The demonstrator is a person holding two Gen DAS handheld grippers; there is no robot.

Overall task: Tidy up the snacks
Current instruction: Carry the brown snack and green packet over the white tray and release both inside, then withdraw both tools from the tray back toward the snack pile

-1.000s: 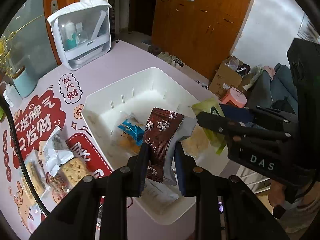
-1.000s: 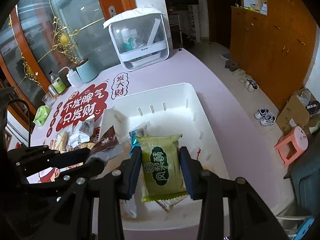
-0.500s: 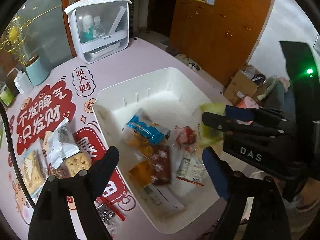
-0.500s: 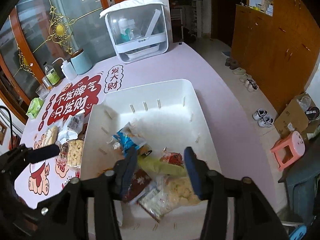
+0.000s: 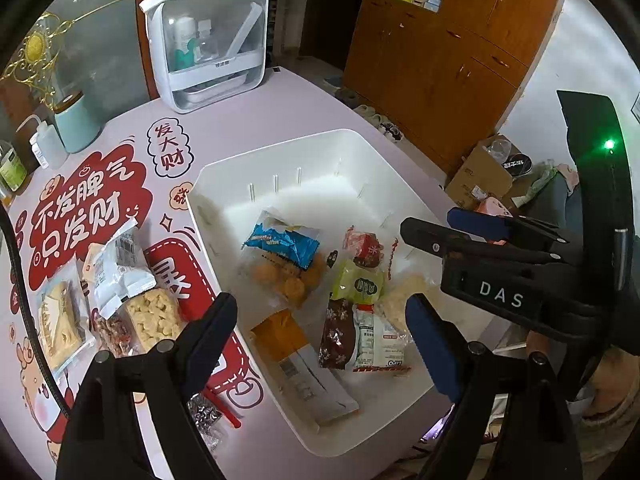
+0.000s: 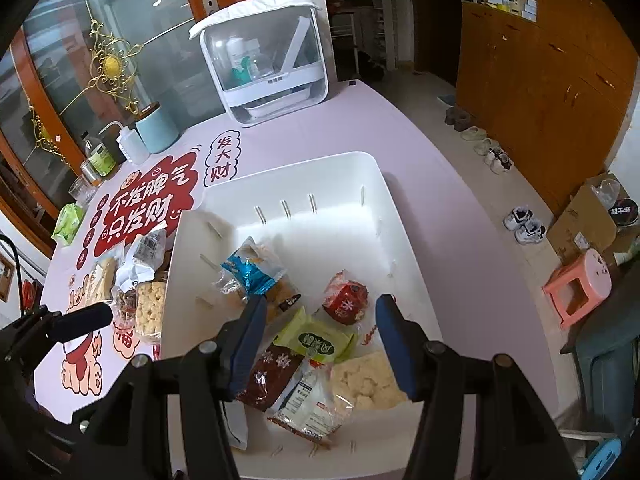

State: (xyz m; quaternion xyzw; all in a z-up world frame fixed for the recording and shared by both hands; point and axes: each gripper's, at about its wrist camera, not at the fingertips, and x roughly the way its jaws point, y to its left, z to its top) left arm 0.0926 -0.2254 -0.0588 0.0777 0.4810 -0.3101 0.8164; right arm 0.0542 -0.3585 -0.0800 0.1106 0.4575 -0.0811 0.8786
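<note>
left gripper (image 5: 320,328) fingers wide apart, nothing between them, hovering over lower centre of the frame above the white bin (image 5: 280,148). right gripper (image 6: 320,340) jaws have just been opening, partly apart, no pack pinched; green pack (image 6: 320,338) and brown snowflake pack (image 6: 272,376) lying loose below them on the bin floor. also in the bin: blue-topped bag of round biscuits (image 5: 286,256) mid-frame, red pack (image 6: 346,300) right of it, orange-and-grey sachet (image 5: 300,364) lower centre, pale cracker pack (image 6: 366,380) lower right. far half of bin bare.

still outside, lower left of left view: loose pile on the printed mat (image 5: 80,208) — white wrapper (image 5: 120,268), cube-snack pack (image 5: 154,318), pale wafer pack (image 5: 60,320), a dark foil pack (image 5: 204,412) near the bin's near corner.

likely step: both drops done, next pick from the pile. advice:
- lift clear of the bin wall before swinging left, rim sits just beside the pile.
- take the top white wrapper first, packs overlap.
- pinch across the short side at a sealed edge, film is slippery and crushable.
- use left gripper, pile on its side; keep right clear to avoid a clash.
- drop toward the bare far half, not onto the near heap.
</note>
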